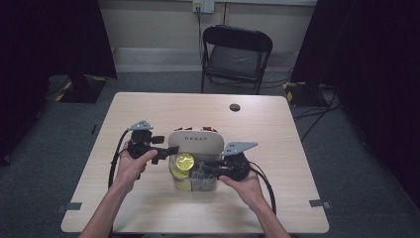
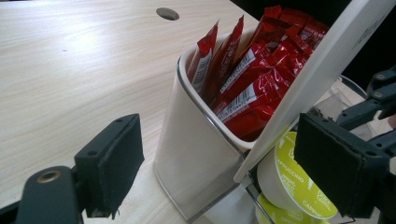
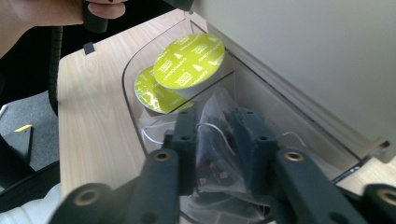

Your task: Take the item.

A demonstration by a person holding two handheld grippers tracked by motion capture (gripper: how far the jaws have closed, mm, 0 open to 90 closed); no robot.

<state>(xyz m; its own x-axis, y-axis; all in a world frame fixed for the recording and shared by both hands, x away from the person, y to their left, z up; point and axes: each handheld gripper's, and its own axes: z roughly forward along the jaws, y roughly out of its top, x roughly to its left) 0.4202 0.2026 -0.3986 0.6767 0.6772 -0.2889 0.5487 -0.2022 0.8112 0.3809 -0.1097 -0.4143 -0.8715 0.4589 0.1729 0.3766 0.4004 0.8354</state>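
Organiser (image 1: 194,144): white box with a clear front bin, sitting mid-table (image 1: 148,106), a little toward the person's edge. Long axis across the table, left to right; white lid (image 2: 322,70) tilted up and leaning back, clear bin facing the person. Behind the lid, a white compartment (image 2: 196,154) packed with red sachets (image 2: 252,79), upright and fanned, tips pointing up and away. In the clear bin (image 3: 135,84), at its left end, lime-green-lidded capsules (image 3: 189,60): one resting tilted on another, foil tops facing up and toward the person. To their right, clear crinkled tea-bag packets (image 3: 215,140) with thin white strings. Left gripper (image 2: 219,154) spread wide, one jaw beside the white compartment's outer wall, the other near the upper capsule, gripping nothing. Right gripper (image 3: 212,135) reaching into the bin, jaws drawn close on a clear packet, seemingly pinching it, though the plastic blurs the contact. Left hand (image 1: 132,166) and right hand (image 1: 245,186) around the handles.
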